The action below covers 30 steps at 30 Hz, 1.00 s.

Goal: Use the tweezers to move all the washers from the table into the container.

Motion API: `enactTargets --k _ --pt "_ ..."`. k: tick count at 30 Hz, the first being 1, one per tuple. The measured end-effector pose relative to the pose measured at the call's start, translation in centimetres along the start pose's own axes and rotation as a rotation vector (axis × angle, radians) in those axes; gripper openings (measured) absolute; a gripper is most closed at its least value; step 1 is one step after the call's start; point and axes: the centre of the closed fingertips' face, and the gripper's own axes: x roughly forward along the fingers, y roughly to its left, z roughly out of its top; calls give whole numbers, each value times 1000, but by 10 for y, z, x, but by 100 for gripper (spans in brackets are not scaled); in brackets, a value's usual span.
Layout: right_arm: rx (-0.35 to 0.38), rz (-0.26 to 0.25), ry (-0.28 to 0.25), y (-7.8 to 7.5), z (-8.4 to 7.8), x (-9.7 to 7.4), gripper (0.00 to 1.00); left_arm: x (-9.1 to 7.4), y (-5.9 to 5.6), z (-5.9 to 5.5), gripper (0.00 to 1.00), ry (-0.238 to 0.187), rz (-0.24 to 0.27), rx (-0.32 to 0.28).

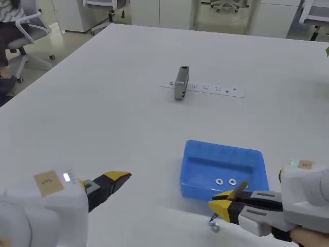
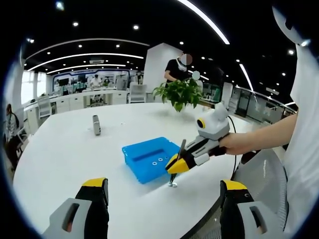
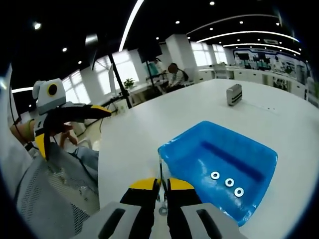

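— Starting at the lower left of the head view: what is the left gripper [image 1: 122,178] doing?

— It hangs over bare table [image 1: 103,103] with nothing in it. In its own view the jaws stand wide apart. It is well away from the work.

— And moving right?

— Just below the container's lower left corner sit the tips of the tweezers [image 1: 239,191], with a small washer [image 1: 214,227] at them. It is too small to tell whether the tips grip it or whether it is off the table.

— Then the container [image 1: 205,167]?

— Blue, open-topped, just above and right of those tips. Three washers [image 3: 229,182] lie in a row on its floor.

— And at the far right?

— The right gripper [image 1: 218,205], jaws pressed together on the tweezers. Their long axis runs from the handle end at the upper right down to the tips at the lower left.

— So what does the next move turn on?

— Probably a short lift, then a carry up and to the right over the near wall. The right gripper is much the nearer.
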Motion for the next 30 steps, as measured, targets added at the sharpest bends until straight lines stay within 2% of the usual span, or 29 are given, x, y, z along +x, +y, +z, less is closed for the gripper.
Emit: enactTargets --k 22,27,30 --pt "-148 -14 112 4 -13 4 3 2 -1 0 95 3 -9 5" --pt "-170 -4 160 4 -12 7 1 2 -2 1 95 0 -12 6" --pt "-180 -11 209 4 -12 7 1 3 -3 1 95 0 -16 8"
